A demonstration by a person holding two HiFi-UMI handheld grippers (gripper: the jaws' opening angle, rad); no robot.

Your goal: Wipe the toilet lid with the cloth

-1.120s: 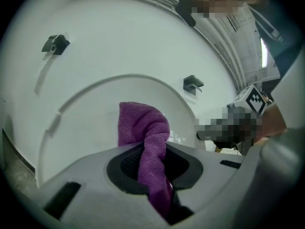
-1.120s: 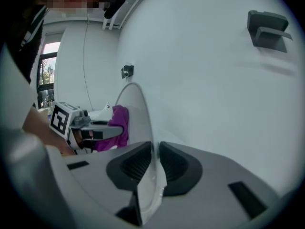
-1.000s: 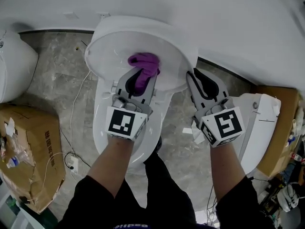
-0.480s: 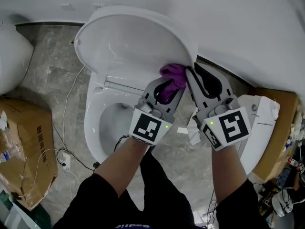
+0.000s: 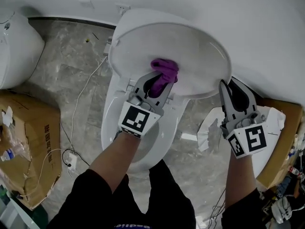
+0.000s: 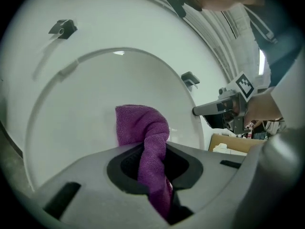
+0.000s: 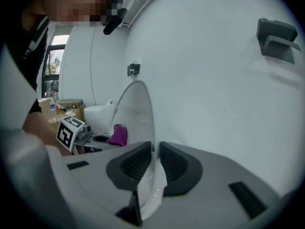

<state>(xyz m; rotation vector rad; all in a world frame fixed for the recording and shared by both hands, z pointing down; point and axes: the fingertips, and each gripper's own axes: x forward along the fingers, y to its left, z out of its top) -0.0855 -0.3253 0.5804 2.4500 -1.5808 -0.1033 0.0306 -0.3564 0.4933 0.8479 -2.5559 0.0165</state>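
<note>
Head view | left claw (image 5: 161,80) clamps nubby purple cloth (image 5: 165,69) | right claw (image 5: 227,86) pinches rim of glossy oval lid (image 5: 183,44)

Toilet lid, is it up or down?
Up. The white plastic toilet lid stands clear of the white toilet bowl, its edge pinched in the right tongs, while the left tongs press the purple cloth against its inner face.

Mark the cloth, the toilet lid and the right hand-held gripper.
cloth (image 5: 165,70): head view, bunched purple top.
toilet lid (image 5: 200,56): head view, bare inner face.
right hand-held gripper (image 5: 228,84): head view, midway between its fingertips, at the lid's rim.
</note>
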